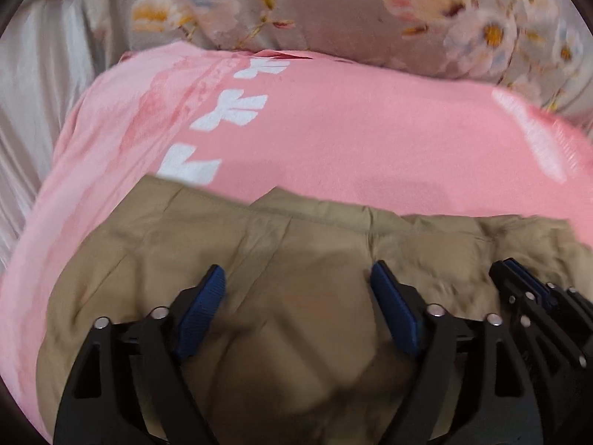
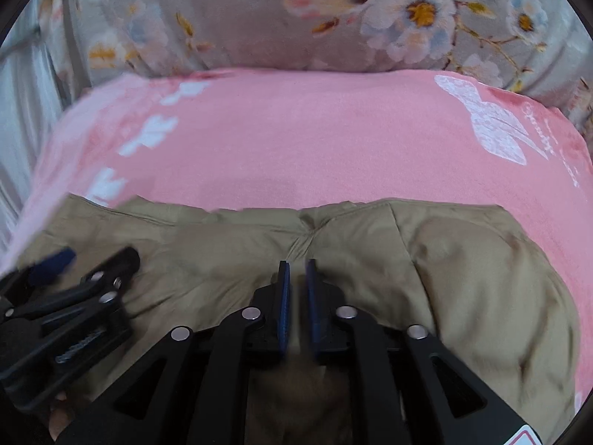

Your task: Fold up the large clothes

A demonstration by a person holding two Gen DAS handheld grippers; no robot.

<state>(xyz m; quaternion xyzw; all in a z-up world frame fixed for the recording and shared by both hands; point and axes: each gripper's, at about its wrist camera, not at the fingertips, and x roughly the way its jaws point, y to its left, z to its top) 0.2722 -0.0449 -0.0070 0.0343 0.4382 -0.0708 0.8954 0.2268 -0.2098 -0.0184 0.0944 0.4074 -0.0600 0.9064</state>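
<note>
A tan garment [image 1: 289,259] lies folded and wrinkled on a pink blanket [image 1: 352,133]; it also shows in the right wrist view [image 2: 444,267]. My left gripper [image 1: 296,278] is open, its blue pads spread wide just above the tan cloth. My right gripper [image 2: 297,267] has its pads nearly together with tan cloth pinched between them. The right gripper also shows at the right edge of the left wrist view [image 1: 526,285], and the left gripper at the left edge of the right wrist view [image 2: 70,267]. The two grippers are side by side.
The pink blanket [image 2: 296,141] has white bow prints [image 2: 489,122] and covers the surface. Behind it lies grey floral bedding [image 2: 370,18]. Pale pleated fabric [image 1: 33,92] hangs at the left.
</note>
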